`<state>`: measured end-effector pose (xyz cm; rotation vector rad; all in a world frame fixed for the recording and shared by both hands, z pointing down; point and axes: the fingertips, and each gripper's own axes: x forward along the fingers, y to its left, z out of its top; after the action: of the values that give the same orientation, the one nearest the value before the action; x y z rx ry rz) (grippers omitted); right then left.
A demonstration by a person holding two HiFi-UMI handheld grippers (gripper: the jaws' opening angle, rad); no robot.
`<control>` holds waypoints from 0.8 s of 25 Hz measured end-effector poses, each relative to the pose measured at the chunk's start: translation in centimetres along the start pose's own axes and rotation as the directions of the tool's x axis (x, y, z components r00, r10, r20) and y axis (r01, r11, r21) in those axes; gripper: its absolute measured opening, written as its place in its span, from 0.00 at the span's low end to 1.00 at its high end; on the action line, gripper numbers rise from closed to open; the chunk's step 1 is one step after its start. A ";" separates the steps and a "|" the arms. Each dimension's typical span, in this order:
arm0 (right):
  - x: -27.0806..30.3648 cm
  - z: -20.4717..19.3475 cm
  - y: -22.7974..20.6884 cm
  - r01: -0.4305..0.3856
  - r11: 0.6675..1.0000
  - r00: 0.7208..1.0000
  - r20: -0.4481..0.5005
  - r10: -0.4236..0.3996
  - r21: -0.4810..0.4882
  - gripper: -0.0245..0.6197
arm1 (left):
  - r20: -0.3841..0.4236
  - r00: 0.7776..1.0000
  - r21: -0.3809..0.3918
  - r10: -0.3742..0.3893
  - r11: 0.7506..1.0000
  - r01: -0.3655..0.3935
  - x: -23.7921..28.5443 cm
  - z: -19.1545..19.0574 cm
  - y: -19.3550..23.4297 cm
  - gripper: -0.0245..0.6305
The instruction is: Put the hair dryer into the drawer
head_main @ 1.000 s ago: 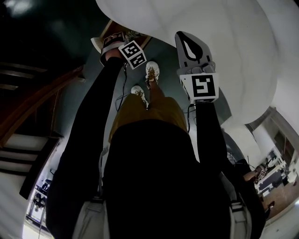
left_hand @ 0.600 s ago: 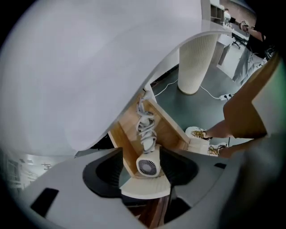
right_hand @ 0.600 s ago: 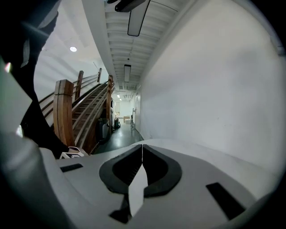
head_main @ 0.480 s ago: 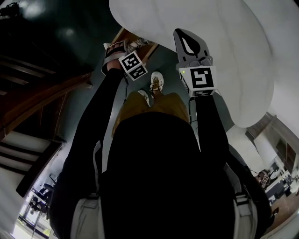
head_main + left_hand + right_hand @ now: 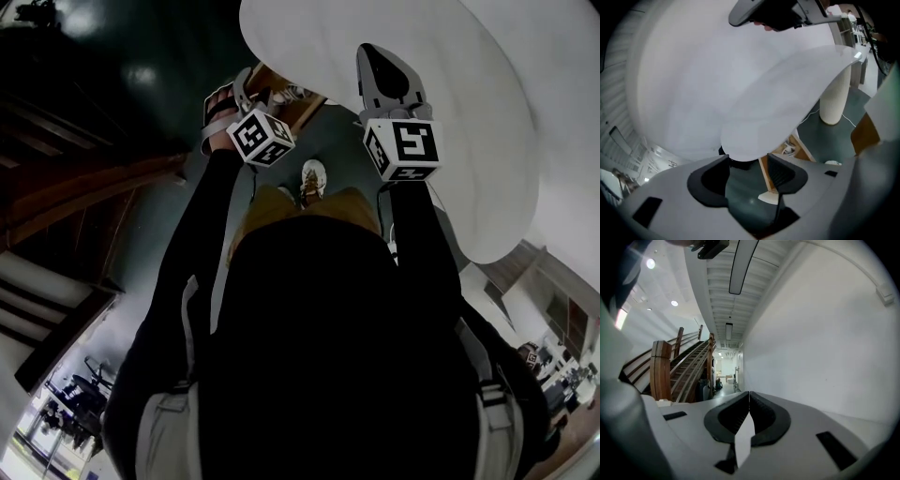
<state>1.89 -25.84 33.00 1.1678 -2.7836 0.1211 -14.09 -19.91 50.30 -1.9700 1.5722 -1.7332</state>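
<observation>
Looks like a big public hall or lobby, not a home: wooden staircase (image 5: 686, 364) with heavy railings climbing at the left, long corridor (image 5: 724, 377) running off under strip ceiling lights (image 5: 740, 263), tall bare white wall (image 5: 820, 343), dark green floor (image 5: 834, 138), ribbed white column (image 5: 835, 96), broad white curved tabletop (image 5: 441, 122).

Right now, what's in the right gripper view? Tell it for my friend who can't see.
The right gripper points down a long hallway with its jaws closed together. A plain white wall fills the right side, and a wooden staircase climbs on the left, under strip lights on the ceiling.
</observation>
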 end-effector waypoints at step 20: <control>-0.2 6.0 2.4 -0.030 1.000 0.993 0.116 0.030 0.006 0.08 | 0.436 0.847 -0.576 0.305 0.818 0.002 -13.4 6.5 13.0 0.44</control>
<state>-0.15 -24.72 26.94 1.1711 -2.9043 0.0686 -14.80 -19.92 30.55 -2.1795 2.0827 -0.6029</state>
